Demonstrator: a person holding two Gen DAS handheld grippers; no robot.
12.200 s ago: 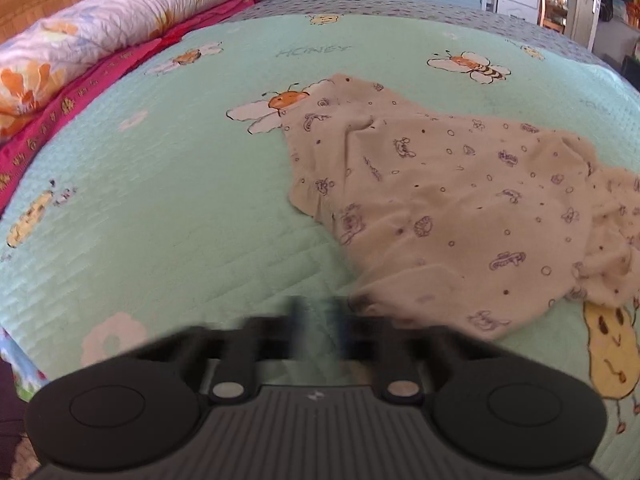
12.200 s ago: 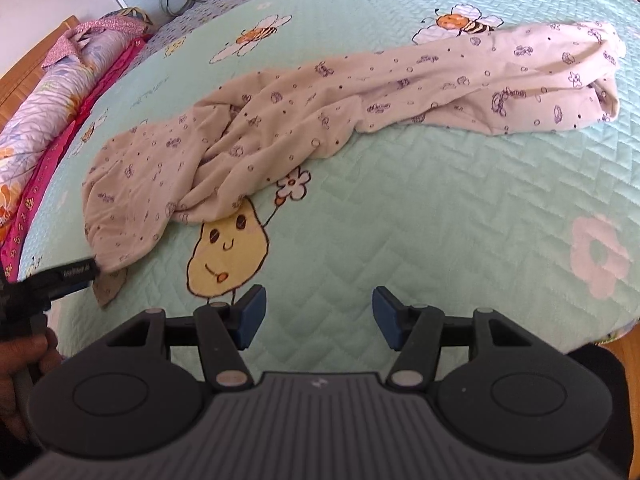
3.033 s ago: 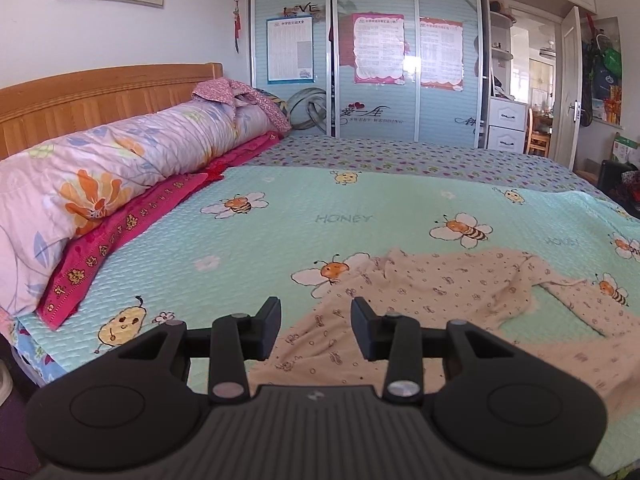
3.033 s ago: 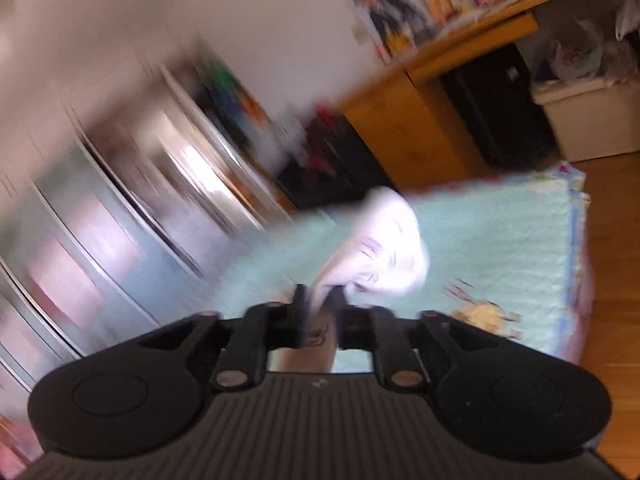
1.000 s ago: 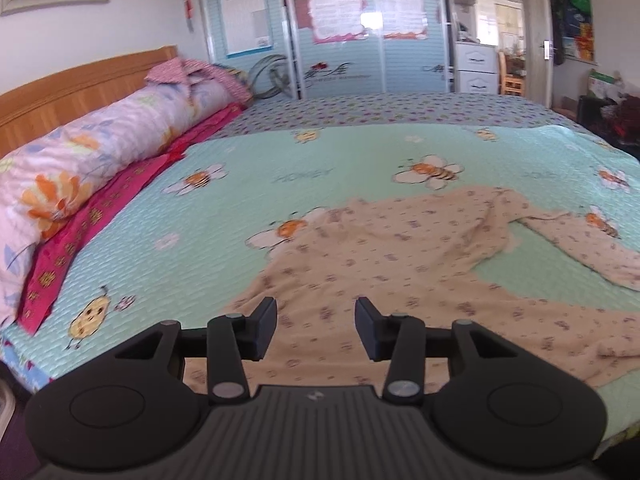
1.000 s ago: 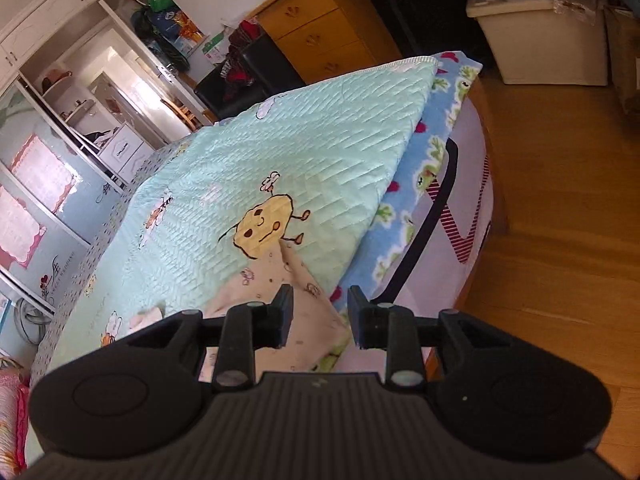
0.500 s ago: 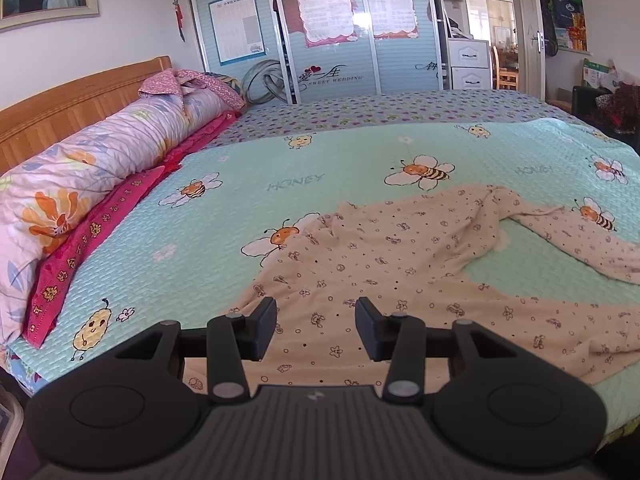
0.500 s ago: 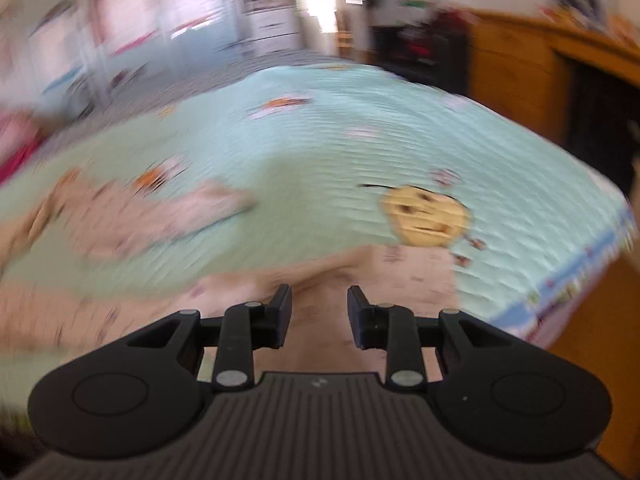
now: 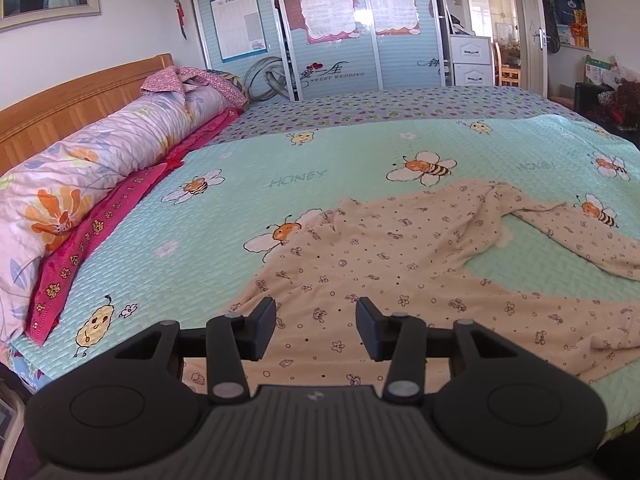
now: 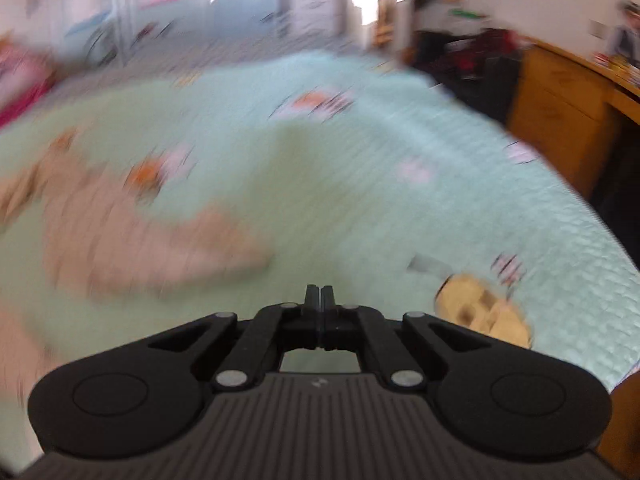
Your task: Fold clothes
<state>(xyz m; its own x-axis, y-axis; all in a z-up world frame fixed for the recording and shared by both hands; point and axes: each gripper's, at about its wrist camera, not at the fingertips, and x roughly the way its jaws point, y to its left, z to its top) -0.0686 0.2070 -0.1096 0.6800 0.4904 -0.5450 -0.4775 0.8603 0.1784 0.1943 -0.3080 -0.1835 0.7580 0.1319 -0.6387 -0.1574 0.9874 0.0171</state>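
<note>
**Ana:** Left wrist view is sharp: the beige cotton garment printed with small flowers and bears [image 9: 400, 264] lies spread on the mint-green quilted bedspread with bee cartoons [image 9: 224, 216], one sleeve trailing off the picture's right edge.

**Ben:** And the left gripper [image 9: 316, 330]?

**Ana:** Jaws apart, nothing between them. It hangs just above the garment's near hem, and the cloth runs under the black body, so that edge is cut off from sight.

**Ben:** Any containers?

**Ana:** None that I can make out holding anything. Along the left there's a long rolled floral quilt in pink and orange [image 9: 100, 160] against the wooden headboard [image 9: 80, 100].

**Ben:** Right wrist view?

**Ana:** Heavily smeared. The right gripper [image 10: 319, 296] has its fingers pressed together, gripping nothing. The garment [image 10: 132, 236] is a beige blur to its left, apart from the tips. A yellow cartoon figure on the bedspread [image 10: 484, 316] sits just right of them; its details are unreadable.
</note>
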